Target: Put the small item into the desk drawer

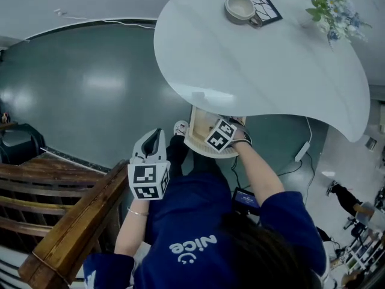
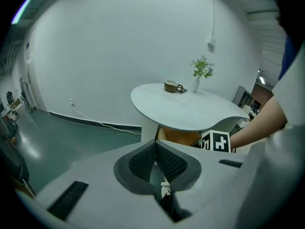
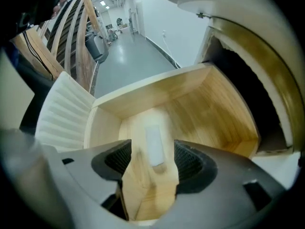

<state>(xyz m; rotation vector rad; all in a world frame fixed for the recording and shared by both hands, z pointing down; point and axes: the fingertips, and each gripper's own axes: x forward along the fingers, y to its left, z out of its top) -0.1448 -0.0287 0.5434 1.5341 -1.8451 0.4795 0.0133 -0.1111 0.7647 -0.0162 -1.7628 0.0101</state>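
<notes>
Right gripper [image 3: 152, 162] spread above small item [image 3: 154, 144] — clear of drawer [image 3: 152, 94] walls; left gripper [image 2: 156, 149] closed.

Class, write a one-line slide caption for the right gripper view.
Open right gripper above a small white item lying in the open wooden drawer.

We see a white table [image 1: 258, 71] at upper right, a glossy dark green floor [image 1: 90, 89] at left, and a pale wood-grain drawer [image 3: 205, 104] around a white small item [image 3: 155, 146]. Black-and-white patterned marker cubes [image 1: 148, 181] sit on the grey left gripper [image 1: 155, 138] and right gripper [image 3: 151, 151].
</notes>
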